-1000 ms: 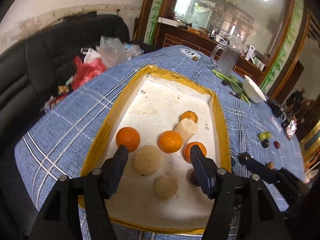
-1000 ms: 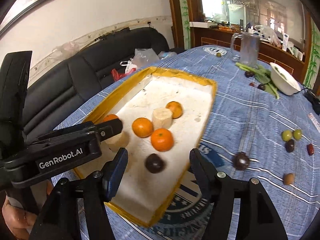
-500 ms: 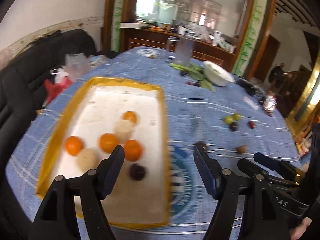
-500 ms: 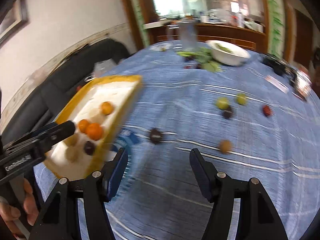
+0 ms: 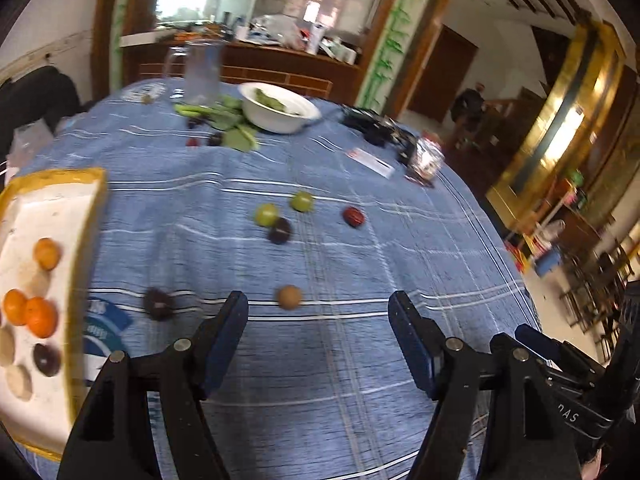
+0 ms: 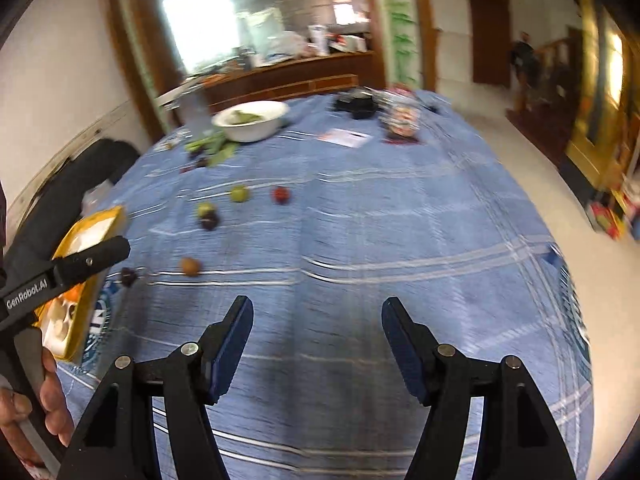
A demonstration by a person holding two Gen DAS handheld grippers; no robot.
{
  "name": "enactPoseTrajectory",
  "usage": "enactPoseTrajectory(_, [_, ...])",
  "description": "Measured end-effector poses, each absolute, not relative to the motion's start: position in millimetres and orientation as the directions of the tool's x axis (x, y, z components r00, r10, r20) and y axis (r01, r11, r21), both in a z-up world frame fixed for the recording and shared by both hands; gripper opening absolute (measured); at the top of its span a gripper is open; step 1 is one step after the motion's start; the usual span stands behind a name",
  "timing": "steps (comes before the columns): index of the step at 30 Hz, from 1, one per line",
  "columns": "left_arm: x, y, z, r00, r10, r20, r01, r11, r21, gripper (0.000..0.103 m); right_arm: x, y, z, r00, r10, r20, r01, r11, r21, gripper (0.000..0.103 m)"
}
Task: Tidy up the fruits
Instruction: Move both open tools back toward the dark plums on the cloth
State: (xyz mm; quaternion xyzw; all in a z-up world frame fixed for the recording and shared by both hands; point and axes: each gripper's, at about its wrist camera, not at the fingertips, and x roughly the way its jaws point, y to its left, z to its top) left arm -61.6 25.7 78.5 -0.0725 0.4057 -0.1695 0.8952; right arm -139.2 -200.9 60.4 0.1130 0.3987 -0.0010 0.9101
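Loose fruits lie on the blue checked tablecloth: a tan fruit (image 5: 289, 297), a dark one (image 5: 159, 303), two green ones (image 5: 267, 214), another dark one (image 5: 279, 230) and a red one (image 5: 354, 216). My left gripper (image 5: 318, 304) hangs open just short of the tan fruit, with nothing between its fingers. The yellow-rimmed white tray (image 5: 86, 240) at the left holds oranges (image 5: 40, 316), pale fruits and a dark one (image 5: 47, 359). My right gripper (image 6: 317, 306) is open over bare cloth, its jaws opening a little, empty. The tan fruit (image 6: 190, 266) lies to its far left.
A white bowl (image 5: 280, 110), a glass jug (image 5: 202, 74) and green leaves (image 5: 236, 128) stand at the table's far side, with a card (image 5: 370, 162) and a packet (image 5: 428, 158) to the right. A hand (image 6: 52, 400) holds the left gripper. A black sofa (image 6: 80, 168) lies beyond the tray.
Both grippers have swung right, from over the tray to the loose fruits on the cloth. The tray has slid to the left edge of both views.
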Motion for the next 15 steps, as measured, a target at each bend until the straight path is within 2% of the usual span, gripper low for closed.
enactPoseTrajectory(7, [-59.3, 6.6, 71.4, 0.59, -0.367, -0.72, 0.264, 0.93, -0.257, 0.071, -152.5, -223.9, 58.9, 0.685, 0.051, -0.727, 0.139, 0.97, 0.199, 0.071])
enactPoseTrajectory(15, [-49.5, 21.3, 58.6, 0.562, -0.367, -0.741, 0.228, 0.93, -0.288, 0.071, -150.9, -215.9, 56.1, 0.673, 0.04, -0.738, 0.134, 0.975, 0.175, 0.071])
